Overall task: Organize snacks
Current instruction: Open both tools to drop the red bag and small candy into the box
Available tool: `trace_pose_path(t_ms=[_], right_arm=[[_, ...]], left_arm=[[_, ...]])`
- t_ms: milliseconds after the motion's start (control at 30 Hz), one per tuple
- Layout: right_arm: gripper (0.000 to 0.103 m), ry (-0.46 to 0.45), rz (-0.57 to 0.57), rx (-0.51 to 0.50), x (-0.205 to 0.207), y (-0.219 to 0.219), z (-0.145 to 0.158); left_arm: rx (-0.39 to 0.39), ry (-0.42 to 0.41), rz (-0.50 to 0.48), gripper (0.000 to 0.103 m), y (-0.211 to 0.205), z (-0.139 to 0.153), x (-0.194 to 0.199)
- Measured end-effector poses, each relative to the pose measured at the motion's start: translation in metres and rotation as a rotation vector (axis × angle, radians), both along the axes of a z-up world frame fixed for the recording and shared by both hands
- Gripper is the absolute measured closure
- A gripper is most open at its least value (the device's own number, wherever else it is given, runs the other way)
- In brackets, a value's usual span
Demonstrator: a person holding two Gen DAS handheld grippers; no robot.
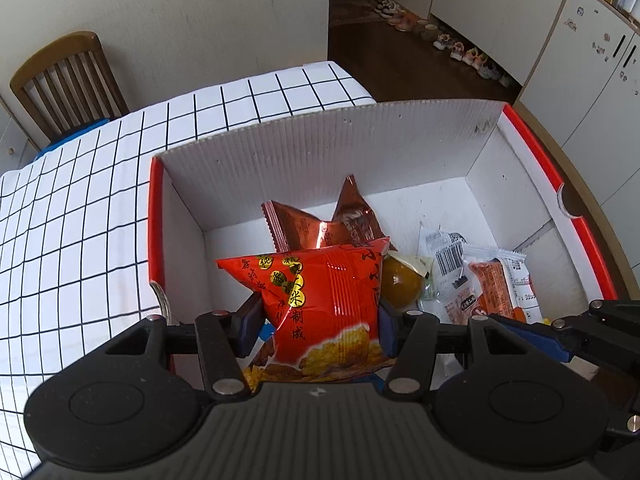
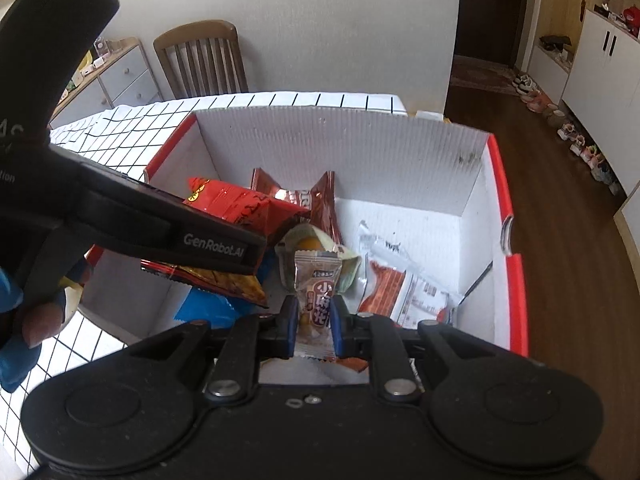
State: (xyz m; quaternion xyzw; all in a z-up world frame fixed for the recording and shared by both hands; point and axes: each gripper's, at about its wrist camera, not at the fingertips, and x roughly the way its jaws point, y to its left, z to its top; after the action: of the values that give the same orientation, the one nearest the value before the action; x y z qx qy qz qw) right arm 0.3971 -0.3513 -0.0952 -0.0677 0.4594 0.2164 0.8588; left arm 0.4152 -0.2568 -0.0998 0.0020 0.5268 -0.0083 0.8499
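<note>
Left wrist view is showing the left gripper [image 1: 320,320] pinching a red bag [image 1: 320,300] over the box [image 1: 320,140]; the right gripper [image 2: 313,326] is pinching a small packet [image 2: 318,300] beside it. Both are hanging above snacks already lying inside, so lowering each toward bare floor before spreading the fingers, one at a time, is probably wisest.

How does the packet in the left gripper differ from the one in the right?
The left gripper holds a big red snack bag, so its jaws stand wide; the right gripper pinches a small clear-topped packet, jaws close together. The red bag is puffy, the small packet slim. Both are held over the white box.
</note>
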Motion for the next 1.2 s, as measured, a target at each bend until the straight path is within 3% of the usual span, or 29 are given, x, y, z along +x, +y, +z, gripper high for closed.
trace_pose_path(t_ms=[333,433,1000,1200], right_arm=[[0.078,0.002,-0.014,0.029,-0.005,-0.007,0.004],[0.073,-0.004,-0.023,0.04,-0.008,-0.01,0.007],[0.053,-0.111,-0.053,0.084,-0.049,-0.023,0.055],[0.041,-0.174,-0.061,0.103,-0.064,-0.029,0.075]], left_arm=[[0.007,-0.005,-0.004,0.045,0.0,0.001,-0.01],[0.0,-0.03,-0.005,0.029,0.002,0.007,-0.015],[-0.065,-0.168,-0.029,0.029,0.015,0.057,-0.065],[-0.096,-0.225,-0.048,0.029,0.022,0.077,-0.09]])
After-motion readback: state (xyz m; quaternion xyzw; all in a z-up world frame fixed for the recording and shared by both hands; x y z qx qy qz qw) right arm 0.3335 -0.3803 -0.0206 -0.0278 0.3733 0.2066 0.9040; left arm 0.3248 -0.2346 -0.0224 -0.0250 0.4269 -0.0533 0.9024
